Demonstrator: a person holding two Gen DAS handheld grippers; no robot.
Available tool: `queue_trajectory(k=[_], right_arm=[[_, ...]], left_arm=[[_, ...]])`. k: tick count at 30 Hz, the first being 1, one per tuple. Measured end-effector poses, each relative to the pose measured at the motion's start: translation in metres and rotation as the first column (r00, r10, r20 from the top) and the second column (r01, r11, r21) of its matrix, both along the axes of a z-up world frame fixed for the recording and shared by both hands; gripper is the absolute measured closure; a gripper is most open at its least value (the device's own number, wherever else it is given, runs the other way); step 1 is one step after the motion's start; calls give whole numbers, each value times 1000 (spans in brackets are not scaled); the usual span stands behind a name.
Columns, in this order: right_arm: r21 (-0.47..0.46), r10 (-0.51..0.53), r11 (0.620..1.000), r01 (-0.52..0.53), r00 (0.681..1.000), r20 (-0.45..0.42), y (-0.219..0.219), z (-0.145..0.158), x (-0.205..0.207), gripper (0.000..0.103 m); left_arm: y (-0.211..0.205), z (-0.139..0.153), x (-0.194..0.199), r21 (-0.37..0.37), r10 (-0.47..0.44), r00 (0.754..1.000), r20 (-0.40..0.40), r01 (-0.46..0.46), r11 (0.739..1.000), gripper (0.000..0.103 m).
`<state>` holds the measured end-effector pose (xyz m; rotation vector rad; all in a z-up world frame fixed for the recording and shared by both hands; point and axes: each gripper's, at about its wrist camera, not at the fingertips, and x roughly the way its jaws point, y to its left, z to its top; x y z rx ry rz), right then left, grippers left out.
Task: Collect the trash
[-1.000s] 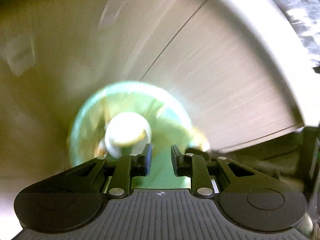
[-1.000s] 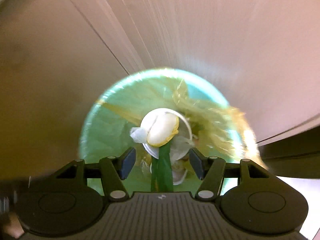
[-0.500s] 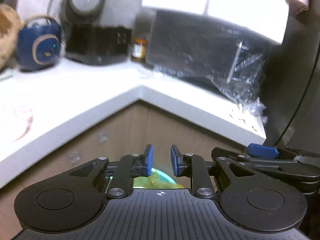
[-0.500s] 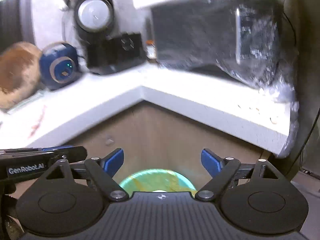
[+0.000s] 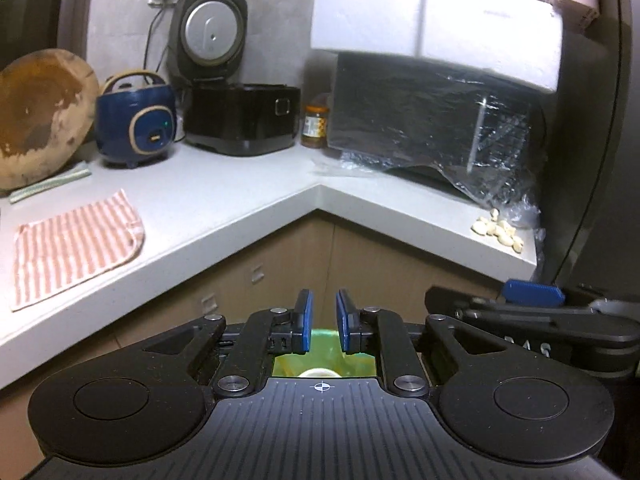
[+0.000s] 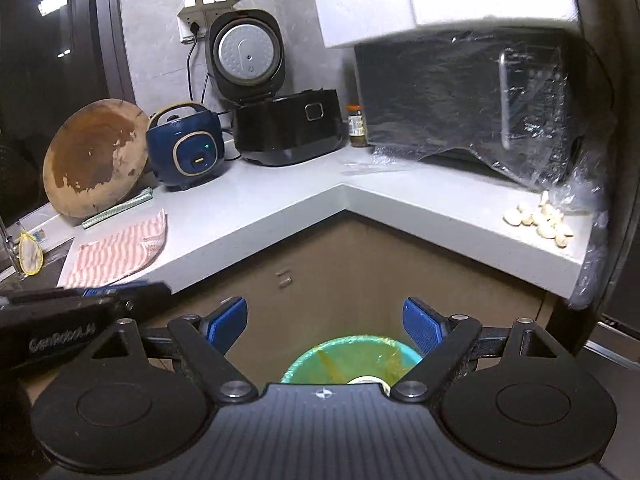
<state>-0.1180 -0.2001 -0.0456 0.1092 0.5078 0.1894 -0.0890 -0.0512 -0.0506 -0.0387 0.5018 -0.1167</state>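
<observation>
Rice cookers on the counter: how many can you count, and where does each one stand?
2. The blue rice cooker stands left, beside the leaning round wooden board. The black rice cooker, lid raised, stands right of it, nearer the corner. Others outside these views cannot be ruled out.

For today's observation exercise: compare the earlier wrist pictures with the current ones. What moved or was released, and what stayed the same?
Both grippers rose out of the green-lined bin and now look across the countertop. The left gripper has just been closing, with nothing between its pads. The right gripper has just opened wide and is empty. The white cup stays in the bin. The striped cloth and garlic appear unmoved since half a second ago.
</observation>
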Motion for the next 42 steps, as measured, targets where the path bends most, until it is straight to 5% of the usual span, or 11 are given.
queue_trajectory(k=[42], right_arm=[[-39,46,998,-45,999,14,9,-1,-22,17]], left_arm=[[8,-3,-25,-35,-3,1000,-17,2,999,86]])
